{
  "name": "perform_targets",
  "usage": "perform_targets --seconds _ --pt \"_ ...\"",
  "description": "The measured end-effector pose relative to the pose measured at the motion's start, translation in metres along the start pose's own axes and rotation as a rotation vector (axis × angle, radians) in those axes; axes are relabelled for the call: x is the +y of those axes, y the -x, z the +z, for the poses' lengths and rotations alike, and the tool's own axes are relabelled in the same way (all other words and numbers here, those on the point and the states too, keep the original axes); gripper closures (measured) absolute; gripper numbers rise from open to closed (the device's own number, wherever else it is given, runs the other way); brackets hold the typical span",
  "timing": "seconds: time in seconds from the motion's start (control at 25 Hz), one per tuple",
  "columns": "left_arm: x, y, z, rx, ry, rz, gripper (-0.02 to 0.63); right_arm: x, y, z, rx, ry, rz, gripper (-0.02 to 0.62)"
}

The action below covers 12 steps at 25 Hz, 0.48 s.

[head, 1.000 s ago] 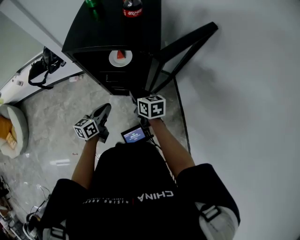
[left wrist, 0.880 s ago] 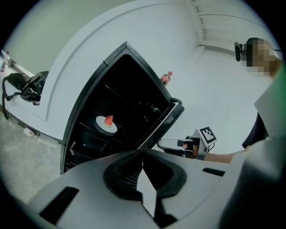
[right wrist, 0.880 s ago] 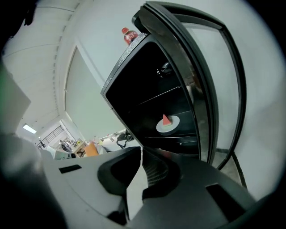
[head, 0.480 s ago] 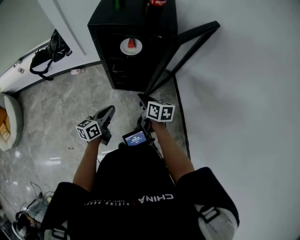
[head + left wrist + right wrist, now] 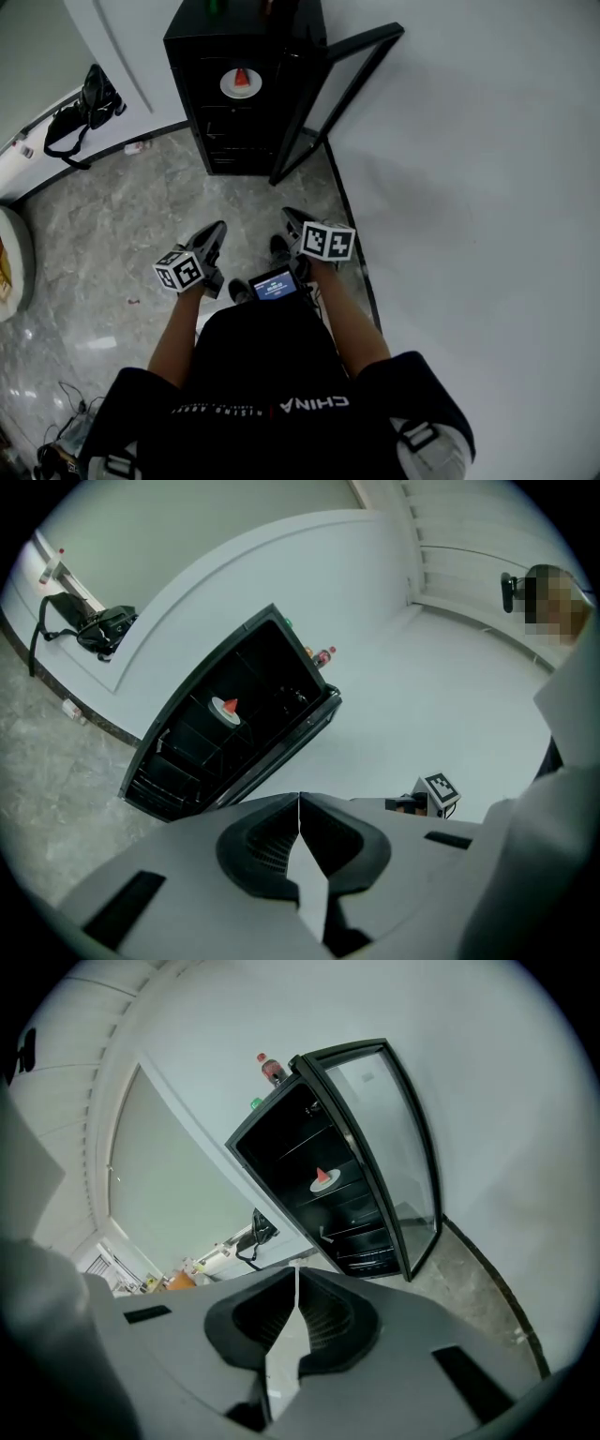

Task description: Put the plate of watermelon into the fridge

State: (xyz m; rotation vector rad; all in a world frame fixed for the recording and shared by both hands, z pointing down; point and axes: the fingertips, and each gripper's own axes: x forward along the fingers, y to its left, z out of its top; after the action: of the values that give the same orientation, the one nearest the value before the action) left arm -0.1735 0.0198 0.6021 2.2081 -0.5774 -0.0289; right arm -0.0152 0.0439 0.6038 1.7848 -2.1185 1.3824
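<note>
Plate (image 5: 241, 84) with one red watermelon slice (image 5: 242, 75): resting on a shelf inside the fridge (image 5: 246, 28), toward the shelf's front edge as the head view reads it, with more shelves below. Nothing touches it.

Fridge door (image 5: 343, 92): glass, swung wide open to the right, toward the white wall. Two bottles (image 5: 271, 1067) stand on the fridge top.

Left gripper (image 5: 214, 231): jaws together, nothing between them, pointing roughly toward the fridge. Right gripper (image 5: 292, 218): jaws also closed tight on nothing. Both hang over the marble floor (image 5: 122, 216), well apart from the fridge.

Change over the last second: the person has stepped back. A second ago the grippers were close under the fridge's open front; now a wide strip of floor lies between them and its base. The plate has not shifted on its shelf through all three head views. Both claws were closed throughout, so no release happened in this interval.

Judgement: the placement itself looks complete, with the plate inside and unsupported by any gripper. The retreat reads as the end of the sequence. The one loose item is the door, still open; the task sentence does not ask for closing it.
</note>
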Motion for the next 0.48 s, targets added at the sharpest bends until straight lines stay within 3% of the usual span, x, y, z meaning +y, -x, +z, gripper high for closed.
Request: perform_targets --seconds 0.32,0.48 --pt "-0.015 -0.012 0.011 -0.078 0.027 0.013 0.594 -0.007 0.005 0.037 -0.066 -0.169 0.107 0.572" --pt "-0.03 -0.035 0.015 -0.108 0.059 0.026 0.594 -0.015 0.017 0.061 -0.086 -0.204 0.148 0.572"
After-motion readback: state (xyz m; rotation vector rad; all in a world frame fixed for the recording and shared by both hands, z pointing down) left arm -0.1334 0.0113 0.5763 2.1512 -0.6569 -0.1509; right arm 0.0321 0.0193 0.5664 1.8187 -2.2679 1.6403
